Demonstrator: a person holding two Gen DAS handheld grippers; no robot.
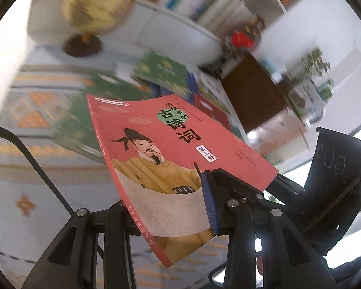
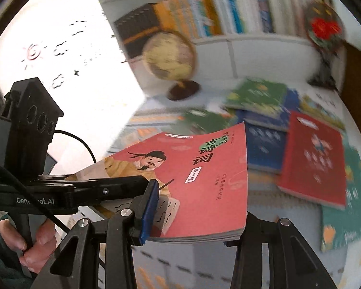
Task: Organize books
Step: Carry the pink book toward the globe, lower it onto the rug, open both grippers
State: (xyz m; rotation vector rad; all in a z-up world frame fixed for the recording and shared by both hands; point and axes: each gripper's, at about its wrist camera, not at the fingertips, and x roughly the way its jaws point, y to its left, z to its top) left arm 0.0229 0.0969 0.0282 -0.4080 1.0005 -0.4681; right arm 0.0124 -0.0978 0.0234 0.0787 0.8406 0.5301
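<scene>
Red book (image 1: 156, 159) | left gripper (image 1: 170, 214) fingers clamped on it | right gripper (image 2: 192, 219) fingers clamped too | held tilted above table (image 1: 24, 173)

Left claw (image 1: 180, 204) clamped on red book (image 1: 170, 159), right claw (image 2: 192, 216) clamped too

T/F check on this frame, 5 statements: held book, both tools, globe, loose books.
1. Both tools grip the pink book. True: the left tool and the right tool are each shut on it.
2. The held book lies flat on the table. False: it is lifted clear of the surface.
3. The globe stands upright on its dark base. True.
4. All other books are on the shelf. False: a red book, a blue book and green ones lie loose on the table.
5. The held book's cover is green. False: it is pink.
</scene>
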